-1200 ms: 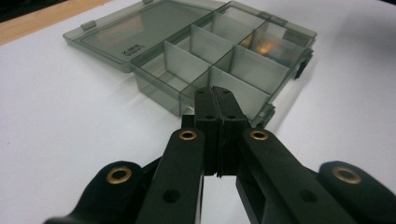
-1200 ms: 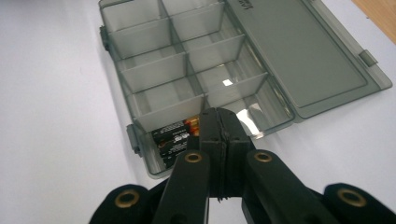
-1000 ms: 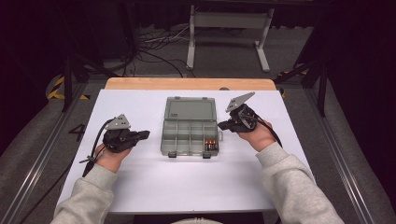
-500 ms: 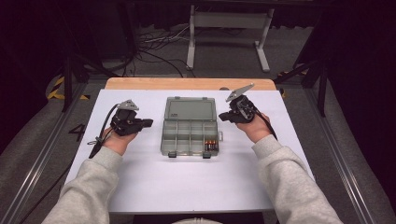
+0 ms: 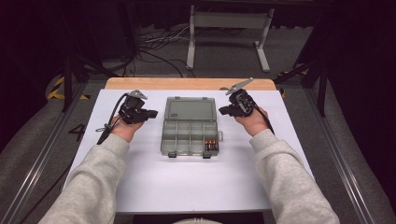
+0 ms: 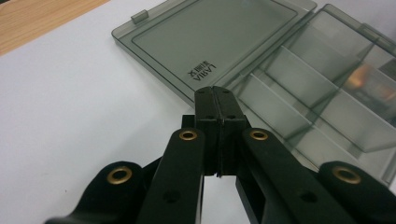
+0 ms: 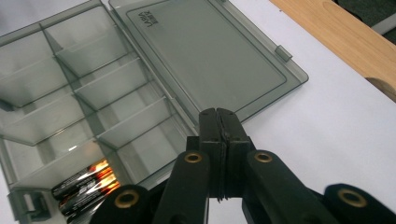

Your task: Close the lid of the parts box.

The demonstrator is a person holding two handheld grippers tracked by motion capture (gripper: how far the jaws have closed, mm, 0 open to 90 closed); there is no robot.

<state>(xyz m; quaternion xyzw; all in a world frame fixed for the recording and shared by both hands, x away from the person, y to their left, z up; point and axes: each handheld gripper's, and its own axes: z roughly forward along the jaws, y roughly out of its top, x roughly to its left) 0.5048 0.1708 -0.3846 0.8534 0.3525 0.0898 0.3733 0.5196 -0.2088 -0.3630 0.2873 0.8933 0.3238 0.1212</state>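
Left gripper view: lid [image 6: 210,42] of organiser box [image 6: 327,93] reads "LAIRA".

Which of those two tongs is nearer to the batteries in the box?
The right tongs. They sit just beside the box's right edge, up and right of the batteries in the near right compartment. The left tongs are across the whole box, on its far left side.

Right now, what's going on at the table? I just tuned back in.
A person holds a gripper in each hand on either side of an open organizer box on the white table. The lid lies flat, folded away from the person. The left gripper and right gripper both have shut jaws, hold nothing, and point at the lid's sides. Batteries sit in the near right compartment.
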